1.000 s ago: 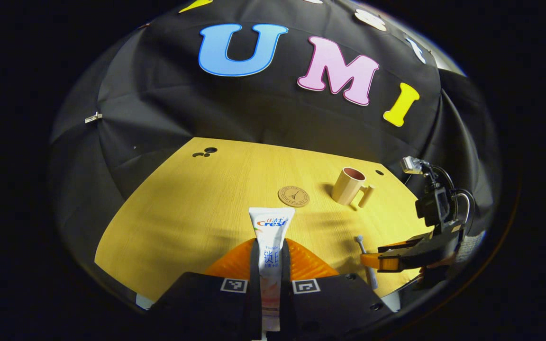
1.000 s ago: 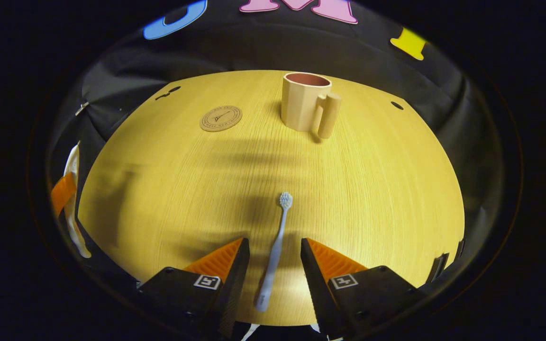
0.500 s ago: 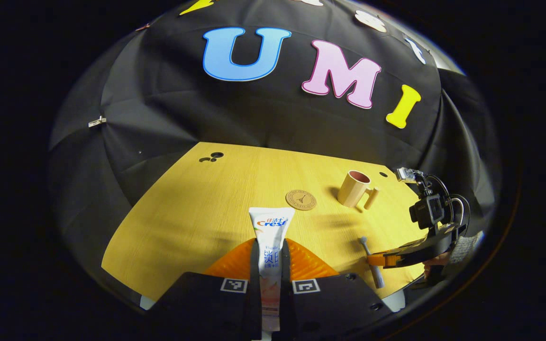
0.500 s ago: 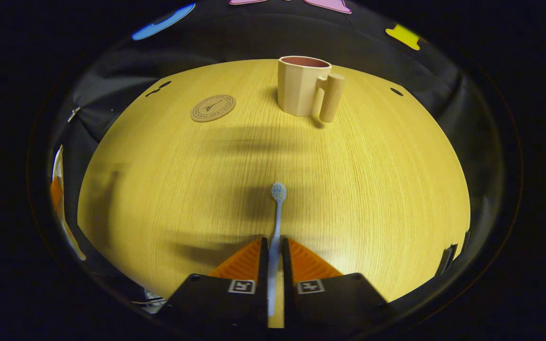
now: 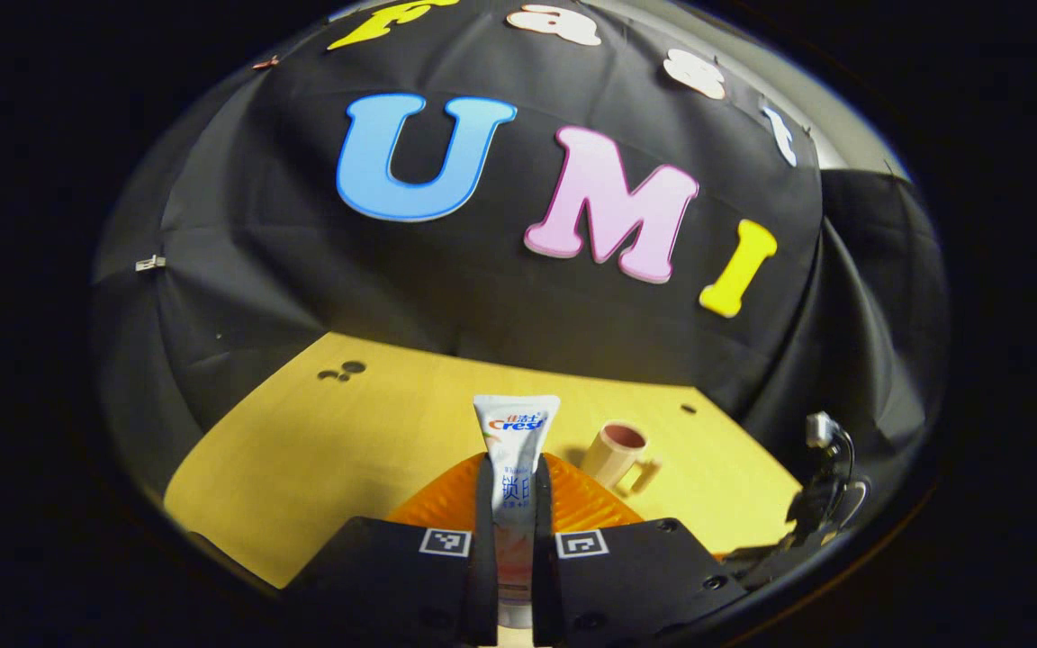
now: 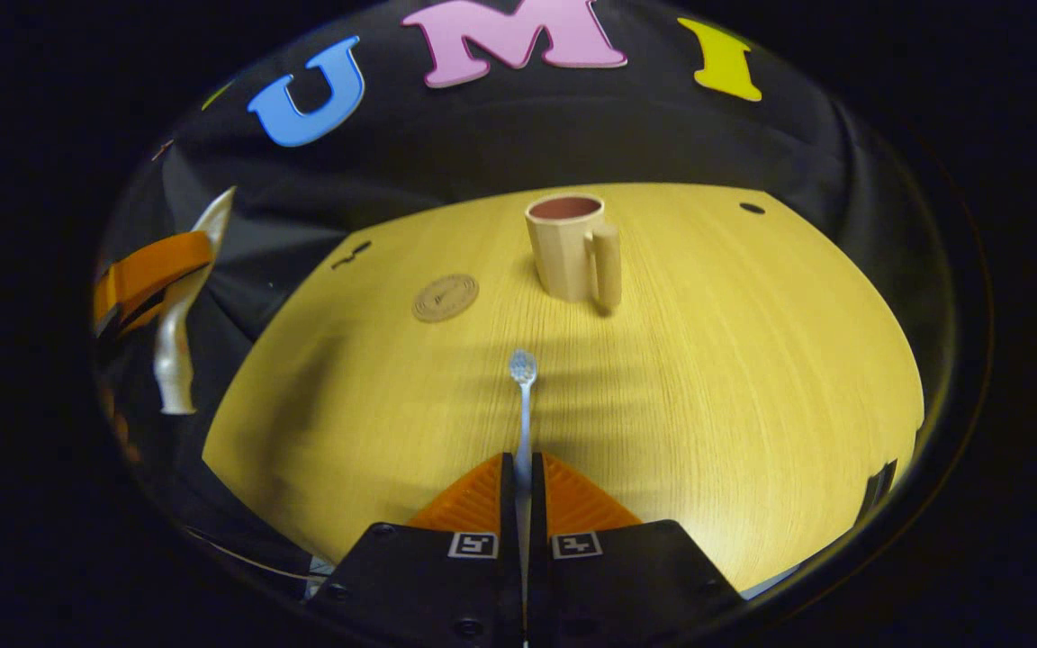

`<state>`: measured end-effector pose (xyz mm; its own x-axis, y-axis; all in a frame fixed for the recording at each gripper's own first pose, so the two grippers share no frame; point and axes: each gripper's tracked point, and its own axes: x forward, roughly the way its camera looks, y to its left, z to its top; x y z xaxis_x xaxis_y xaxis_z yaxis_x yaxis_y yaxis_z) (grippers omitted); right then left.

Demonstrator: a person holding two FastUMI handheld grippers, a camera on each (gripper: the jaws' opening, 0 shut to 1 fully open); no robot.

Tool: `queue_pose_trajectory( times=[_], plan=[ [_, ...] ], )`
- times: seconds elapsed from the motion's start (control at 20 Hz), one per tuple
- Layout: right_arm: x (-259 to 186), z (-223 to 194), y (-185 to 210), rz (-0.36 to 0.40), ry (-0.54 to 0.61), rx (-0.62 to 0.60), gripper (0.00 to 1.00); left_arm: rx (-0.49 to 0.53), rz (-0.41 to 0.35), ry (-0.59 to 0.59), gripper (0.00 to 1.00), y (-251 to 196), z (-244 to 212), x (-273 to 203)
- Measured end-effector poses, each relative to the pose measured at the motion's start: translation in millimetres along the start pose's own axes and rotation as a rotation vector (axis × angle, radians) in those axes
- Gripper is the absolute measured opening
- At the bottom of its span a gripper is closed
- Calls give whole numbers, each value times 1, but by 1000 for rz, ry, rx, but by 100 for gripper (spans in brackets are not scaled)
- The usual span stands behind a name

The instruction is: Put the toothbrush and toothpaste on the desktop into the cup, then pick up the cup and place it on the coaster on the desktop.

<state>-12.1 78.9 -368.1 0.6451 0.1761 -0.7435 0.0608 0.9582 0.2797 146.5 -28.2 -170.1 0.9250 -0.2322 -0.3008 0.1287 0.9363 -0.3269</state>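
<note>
Left tool (image 5: 509, 504) is clamping the toothpaste (image 5: 515, 450) mid-tube, both fingers pressing on it, crimped end sticking forward and up, carried above the worktop (image 5: 302, 459). Right tool (image 6: 523, 504) is pinching the toothbrush (image 6: 524, 405) by the handle, jaws nearly together, bristle head pointing ahead toward the cup (image 6: 570, 245). Cup is standing upright on the worktop, handle facing the right tool, coaster (image 6: 446, 297) just to its left and apart from it. From the right gripper view the left tool (image 6: 145, 279) with the tube is hanging at the far left, off the worktop edge. Likely risks: the brush handle is thin and held far from the head, so it is probably free to pivot in the grip and hit the rim instead of dropping in. The tube is soft, so squeezing harder is likely deforming it, not securing it; it could slide out when tilted. The cup looks light; a long item landing on its rim or leaning on one side could tip it. Both tools heading for one opening at once are risking a collision, so going one at a time looks safer.
</note>
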Motion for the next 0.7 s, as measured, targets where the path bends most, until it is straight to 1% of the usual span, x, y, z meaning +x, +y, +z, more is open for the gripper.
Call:
queue_pose_trajectory(
  times=[0.1, 0.2, 0.3, 0.4, 0.45, 0.55, 0.7],
  plan=[
    [-22, 28, -6, 38, -84, 23, 7, -67, -95, -86, 20, -41, 28, 28],
    [-39, 53, -21, 55, -159, 33, 7, -128, -198, -168, 19, -78, 49, 55],
    [-51, 75, -37, 63, -222, 19, 7, -141, -246, -235, 19, -106, 59, 90],
    [-60, 92, -51, 69, -272, -1, 7, -135, -269, -270, 20, -124, 56, 124],
    [-64, 98, -57, 80, -288, 3, 7, -130, -268, -282, 20, -131, 49, 142],
    [-66, 105, -69, 97, -308, 10, 7, -112, -253, -300, 20, -138, 32, 175],
    [-58, 100, -92, 92, -319, 6, 7, -83, -214, -323, 20, -138, 5, 216]
  ],
)
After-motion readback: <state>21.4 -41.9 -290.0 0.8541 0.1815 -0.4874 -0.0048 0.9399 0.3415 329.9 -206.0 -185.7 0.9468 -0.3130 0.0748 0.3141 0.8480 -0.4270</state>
